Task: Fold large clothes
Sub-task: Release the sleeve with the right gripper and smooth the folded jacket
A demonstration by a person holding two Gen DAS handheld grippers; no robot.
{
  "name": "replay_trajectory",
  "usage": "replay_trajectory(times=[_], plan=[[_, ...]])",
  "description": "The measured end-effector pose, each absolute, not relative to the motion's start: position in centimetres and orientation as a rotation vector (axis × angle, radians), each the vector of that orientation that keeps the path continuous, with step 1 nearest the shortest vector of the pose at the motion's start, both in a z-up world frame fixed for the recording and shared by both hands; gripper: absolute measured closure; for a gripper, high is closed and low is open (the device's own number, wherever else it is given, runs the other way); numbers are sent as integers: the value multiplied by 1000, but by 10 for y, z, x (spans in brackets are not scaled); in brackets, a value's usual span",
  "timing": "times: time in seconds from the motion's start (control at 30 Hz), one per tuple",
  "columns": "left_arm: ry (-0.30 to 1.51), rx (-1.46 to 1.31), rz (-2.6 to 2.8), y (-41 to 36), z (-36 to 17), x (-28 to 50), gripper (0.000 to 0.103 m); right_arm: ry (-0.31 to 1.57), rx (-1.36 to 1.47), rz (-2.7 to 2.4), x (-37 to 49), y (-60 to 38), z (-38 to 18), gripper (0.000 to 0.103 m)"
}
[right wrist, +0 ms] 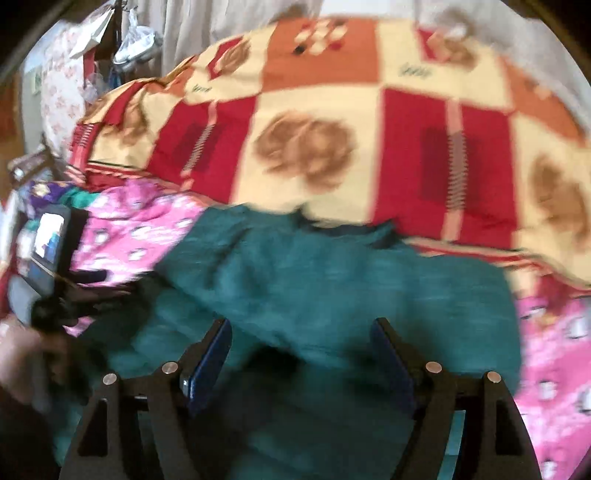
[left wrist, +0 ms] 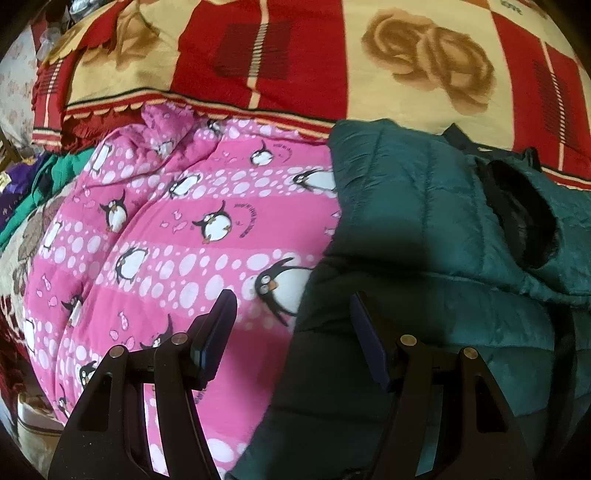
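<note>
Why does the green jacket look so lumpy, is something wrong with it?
Nothing looks broken. The green jacket just lies bunched on the pink penguin quilt, one part flopped over, its dark lining showing. Both grippers, left and right, hover open above it.

- A home bedroom: beyond the tongs, a bed under a red-and-cream rose blanket (left wrist: 406, 62).
- Nearer them, a pink penguin quilt (left wrist: 177, 236).
- Far behind, pale curtains (right wrist: 229, 22).

Both wrist views look forward and down, close over the bed; both share the green jacket (left wrist: 424, 229) (right wrist: 332, 280) and pink quilt (left wrist: 177, 236) (right wrist: 140, 229).
</note>
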State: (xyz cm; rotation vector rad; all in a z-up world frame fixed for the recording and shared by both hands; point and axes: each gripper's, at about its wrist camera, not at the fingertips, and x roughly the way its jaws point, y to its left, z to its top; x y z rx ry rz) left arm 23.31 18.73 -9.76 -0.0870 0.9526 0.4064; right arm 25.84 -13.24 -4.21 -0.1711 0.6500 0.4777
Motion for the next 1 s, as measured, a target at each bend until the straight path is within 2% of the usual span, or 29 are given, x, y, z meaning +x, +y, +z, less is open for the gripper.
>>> replay_trajectory(times=[0.13, 0.2, 0.33, 0.47, 0.5, 0.53, 0.57, 0.67, 0.8, 1.0], plan=[[795, -210, 169, 169, -69, 229, 39, 717, 41, 362, 277, -181, -48, 28], [767, -291, -12, 154, -57, 241, 39, 686, 91, 318, 282, -200, -41, 28], [804, -265, -173, 108, -56, 280, 39, 657, 119, 253, 287, -220, -35, 28], [931, -287, -198, 80, -85, 317, 40, 673, 148, 261, 291, -233, -36, 28], [940, -306, -191, 78, -91, 318, 43, 671, 157, 255, 292, -239, -36, 28], [934, -321, -178, 79, -92, 318, 65, 674, 163, 247, 294, -244, -37, 28], [927, -336, -170, 81, -92, 317, 81, 677, 160, 238, 293, -247, -37, 28], [873, -332, -135, 87, -79, 308, 86, 688, 156, 201, 294, -254, -39, 28], [784, -287, -72, 100, -52, 295, 87, 707, 145, 178, 296, -256, -40, 28], [711, -307, 26, 160, -29, 280, 87, 706, 123, 164, 293, -255, -41, 28]])
